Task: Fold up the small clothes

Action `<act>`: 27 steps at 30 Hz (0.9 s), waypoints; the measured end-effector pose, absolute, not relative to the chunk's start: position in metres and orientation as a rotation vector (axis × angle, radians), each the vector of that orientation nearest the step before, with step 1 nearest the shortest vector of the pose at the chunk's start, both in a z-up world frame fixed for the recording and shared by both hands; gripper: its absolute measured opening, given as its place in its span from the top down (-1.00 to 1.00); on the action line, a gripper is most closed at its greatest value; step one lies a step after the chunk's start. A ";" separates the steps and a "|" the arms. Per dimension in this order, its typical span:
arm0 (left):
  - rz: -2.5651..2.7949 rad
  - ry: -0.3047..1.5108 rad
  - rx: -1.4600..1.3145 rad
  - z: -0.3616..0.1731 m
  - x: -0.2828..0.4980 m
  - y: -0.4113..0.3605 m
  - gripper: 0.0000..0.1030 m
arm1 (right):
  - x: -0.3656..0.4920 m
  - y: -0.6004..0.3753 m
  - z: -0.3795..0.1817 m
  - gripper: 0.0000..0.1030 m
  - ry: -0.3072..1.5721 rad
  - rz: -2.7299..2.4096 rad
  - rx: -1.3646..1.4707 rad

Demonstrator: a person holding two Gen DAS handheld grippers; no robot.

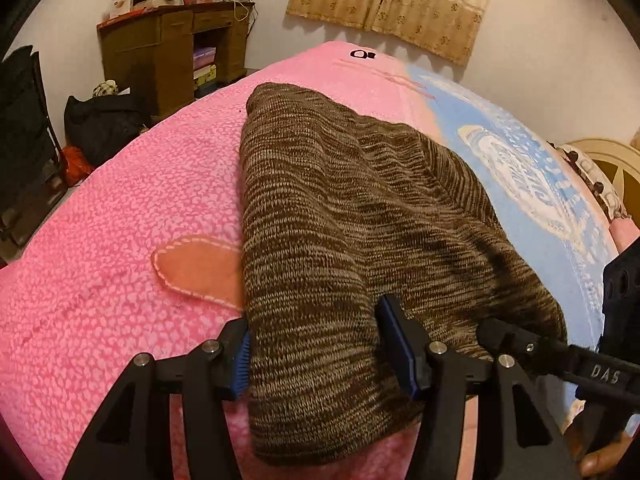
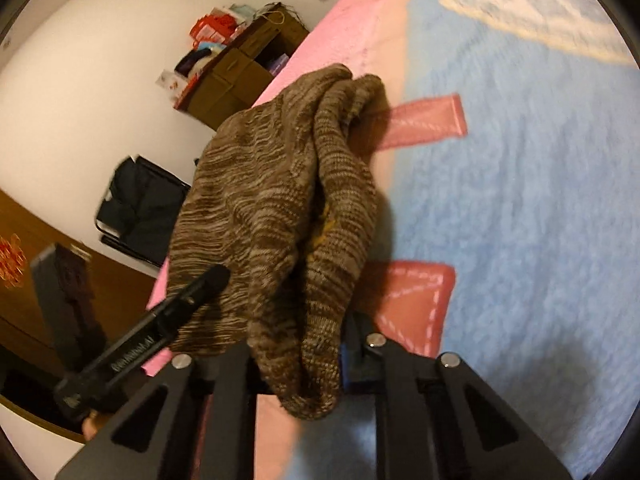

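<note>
A brown marled knit garment [image 1: 360,220] lies lengthwise on the pink and blue blanket [image 1: 120,220]. My left gripper [image 1: 324,356] is shut on its near edge, blue pads on either side of a thick fold. In the right wrist view the same knit garment [image 2: 280,200] hangs bunched and lifted off the bed. My right gripper [image 2: 296,360] is shut on its near edge. The right gripper's finger shows at the right of the left wrist view [image 1: 520,344]. The left gripper's finger [image 2: 180,312] shows in the right wrist view.
The blanket [image 2: 520,200] covers the bed, with red patches [image 2: 412,300] sewn on. A wooden desk [image 1: 172,52] with clutter stands by the far wall. A black bag [image 1: 100,124] and a dark chair [image 1: 24,140] sit on the floor at the left. Curtains [image 1: 392,0] hang behind.
</note>
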State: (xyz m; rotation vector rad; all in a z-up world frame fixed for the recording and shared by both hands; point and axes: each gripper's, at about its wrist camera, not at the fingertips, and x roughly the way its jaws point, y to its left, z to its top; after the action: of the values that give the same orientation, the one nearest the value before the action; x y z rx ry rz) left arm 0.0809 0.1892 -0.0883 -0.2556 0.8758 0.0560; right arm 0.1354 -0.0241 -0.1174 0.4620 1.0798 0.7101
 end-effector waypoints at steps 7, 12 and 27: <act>0.069 0.853 -0.244 -0.092 0.082 0.184 -0.09 | 0.133 -0.020 -0.121 0.63 1.109 0.715 0.511; -0.014 0.861 -0.377 -0.080 0.080 0.202 0.59 | 0.145 -0.012 -0.116 0.65 1.159 0.821 0.696; -0.105 0.927 -0.439 -0.084 0.043 0.230 0.57 | 0.111 -0.020 -0.118 0.51 1.162 0.852 0.409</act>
State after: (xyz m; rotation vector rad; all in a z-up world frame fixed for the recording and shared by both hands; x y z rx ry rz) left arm 0.0434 0.2303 -0.0838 -0.4389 0.9267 -0.1049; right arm 0.1111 -0.0199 -0.1179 0.4087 1.1616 0.8516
